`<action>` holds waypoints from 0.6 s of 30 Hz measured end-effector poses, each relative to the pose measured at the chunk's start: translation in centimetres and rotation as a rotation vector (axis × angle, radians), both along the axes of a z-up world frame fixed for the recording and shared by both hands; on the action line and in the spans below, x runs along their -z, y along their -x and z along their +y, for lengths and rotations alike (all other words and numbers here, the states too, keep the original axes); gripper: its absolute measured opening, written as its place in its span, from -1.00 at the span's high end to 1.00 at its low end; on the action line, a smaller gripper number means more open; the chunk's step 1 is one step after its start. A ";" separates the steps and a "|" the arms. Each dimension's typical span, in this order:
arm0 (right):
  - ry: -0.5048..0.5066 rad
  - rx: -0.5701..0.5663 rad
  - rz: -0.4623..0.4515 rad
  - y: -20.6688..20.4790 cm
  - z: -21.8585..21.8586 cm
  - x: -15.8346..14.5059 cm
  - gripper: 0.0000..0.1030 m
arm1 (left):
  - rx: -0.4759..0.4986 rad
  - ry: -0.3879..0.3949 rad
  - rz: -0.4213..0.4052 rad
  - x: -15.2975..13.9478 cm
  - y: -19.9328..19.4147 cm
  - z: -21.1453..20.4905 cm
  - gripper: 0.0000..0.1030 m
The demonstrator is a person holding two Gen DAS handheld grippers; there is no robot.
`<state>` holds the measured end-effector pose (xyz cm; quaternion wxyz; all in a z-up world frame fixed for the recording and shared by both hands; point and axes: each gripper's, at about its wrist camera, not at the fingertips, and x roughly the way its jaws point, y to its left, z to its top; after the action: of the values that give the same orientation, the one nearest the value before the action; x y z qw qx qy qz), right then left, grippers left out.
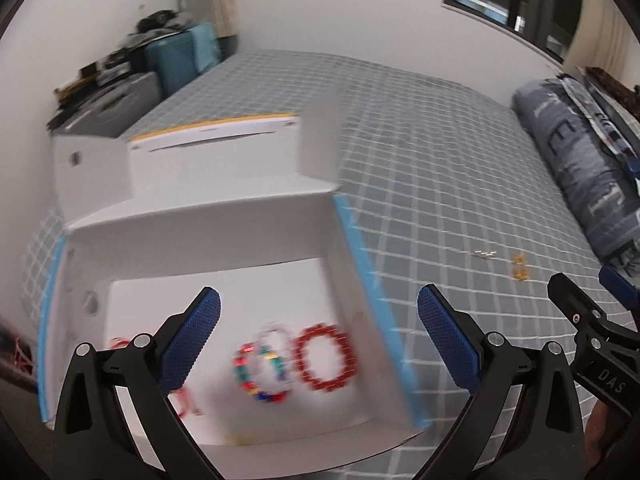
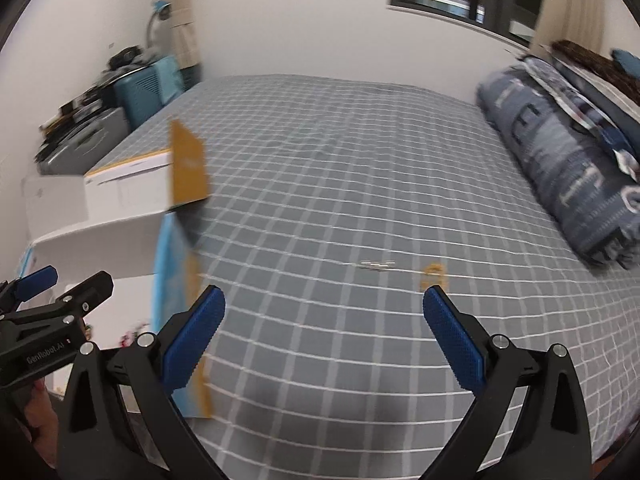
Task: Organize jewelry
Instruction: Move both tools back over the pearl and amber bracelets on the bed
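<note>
Matt cardboard box [image 1: 200, 236] on woven checked cloth bedsheet [image 1: 440, 168] — glossy (plastic-looking) bead bracelets [image 1: 326, 358].

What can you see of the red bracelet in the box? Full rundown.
The red bracelet is a closed ring of small, blocky red beads, glossy like plastic or glass, though motion blur hides detail. It lies flat on the white floor of the open box, toward the right wall. Just to its left lies a multicoloured bracelet; whether they touch is unclear. Nothing grips it: the left gripper is wide open above it. The right wrist view does not show it.
</note>
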<state>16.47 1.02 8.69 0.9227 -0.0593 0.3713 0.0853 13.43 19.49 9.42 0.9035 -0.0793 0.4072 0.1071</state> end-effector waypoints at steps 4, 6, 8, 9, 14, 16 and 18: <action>-0.008 0.059 0.019 -2.1 -4.8 0.5 -0.85 | 0.062 0.006 0.004 0.1 -3.0 -3.9 -0.89; -0.004 0.088 0.025 -3.3 -7.2 1.1 -0.85 | 0.091 0.010 0.008 0.5 -4.6 -5.9 -0.89; 0.004 0.109 0.034 -4.5 -8.9 1.6 -0.85 | 0.115 0.011 0.017 0.8 -6.2 -7.8 -0.89; 0.003 0.118 0.042 -5.2 -10.0 2.1 -0.85 | 0.129 0.014 0.022 1.2 -7.2 -8.9 -0.89; 0.015 0.144 0.076 -8.1 -12.5 4.8 -0.85 | 0.165 0.024 0.056 3.7 -11.2 -12.5 -0.89; 0.014 0.148 0.095 -9.5 -13.4 6.2 -0.85 | 0.171 0.036 0.074 5.1 -13.2 -13.6 -0.89; 0.013 0.150 0.109 -10.7 -13.9 7.3 -0.85 | 0.179 0.043 0.101 6.7 -15.1 -14.6 -0.89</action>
<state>27.13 -12.85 1.41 0.9045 -0.0327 0.4250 0.0164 28.53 4.93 2.73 0.8859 -0.0563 0.4600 0.0213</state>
